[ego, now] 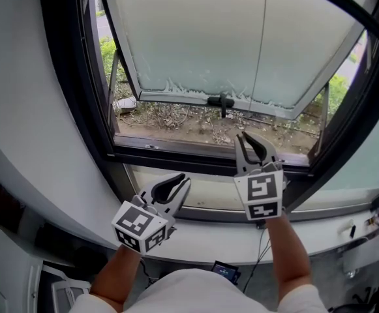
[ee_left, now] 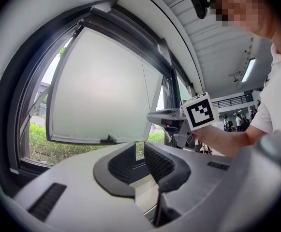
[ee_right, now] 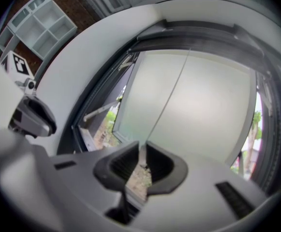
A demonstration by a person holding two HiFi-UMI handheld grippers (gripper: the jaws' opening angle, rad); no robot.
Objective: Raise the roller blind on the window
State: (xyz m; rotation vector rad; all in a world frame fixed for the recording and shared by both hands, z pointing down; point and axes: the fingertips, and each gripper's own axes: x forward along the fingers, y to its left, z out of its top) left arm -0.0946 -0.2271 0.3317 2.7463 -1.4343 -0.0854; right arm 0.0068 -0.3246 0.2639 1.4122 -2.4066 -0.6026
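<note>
Up at the top edge of the head view the window (ego: 78, 90) is cut off, so we cannot see the blind's roll there. In the right gripper view a dark band (ee_right: 203, 35) crosses the top of the opening, and we cannot tell whether it is the blind's housing or plain frame.

What we can follow is the thin cord (ego: 259, 44) — it hangs straight down in front of the frosted sash (ego: 189, 38), which is swung outward over bare ground (ego: 176, 119). In the head view the cord's lower end fades out near the sash's bottom rail, just above the right tongs (ego: 248, 142), and we lose it there. The right gripper view fills that in. There the cord (ee_right: 171, 93) runs down across the pane and ends as a pale strip in the narrow slot at the tips of the right tongs (ee_right: 142, 153), which are clamped on it. That picture is soft, so the exact contact is hard to read.

The left tongs (ego: 184, 180) sit lower and to the left, in front of the pale sill (ego: 209, 194) and well apart from the cord. In their own view the left tongs (ee_left: 141, 153) have their jaws a little apart — only the sill and the window show through the gap.
</note>
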